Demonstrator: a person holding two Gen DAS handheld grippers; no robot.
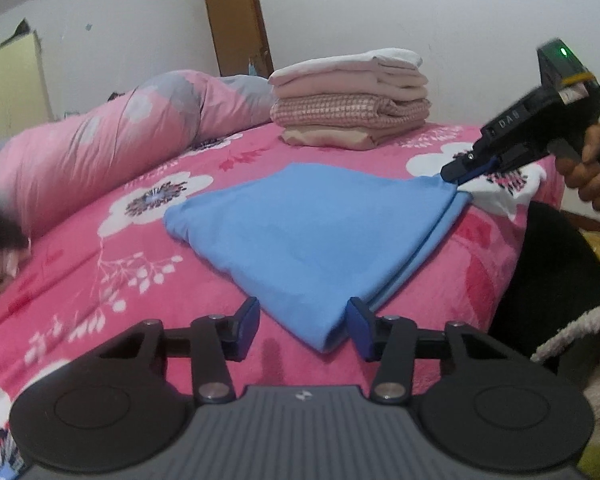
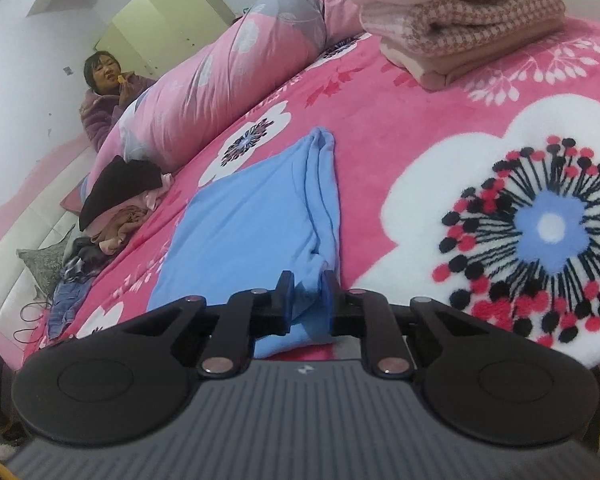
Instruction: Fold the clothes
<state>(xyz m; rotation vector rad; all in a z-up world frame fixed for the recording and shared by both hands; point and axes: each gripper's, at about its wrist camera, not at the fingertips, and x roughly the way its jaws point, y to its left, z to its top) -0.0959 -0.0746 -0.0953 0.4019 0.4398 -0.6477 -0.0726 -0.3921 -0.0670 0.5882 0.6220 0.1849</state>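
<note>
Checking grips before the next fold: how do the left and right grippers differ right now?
The left gripper stands open, the blue garment's near corner between its pads untouched; the right gripper is shut on the garment's other corner. The left sits low over the bed; the right lifts its corner slightly. Both are at the same garment edge.

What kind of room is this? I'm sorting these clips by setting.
Most likely a home bedroom: a bed with a pink floral blanket, a rolled quilt along it, a wardrobe by the wall, and folded clothes stacked on the bed.
</note>
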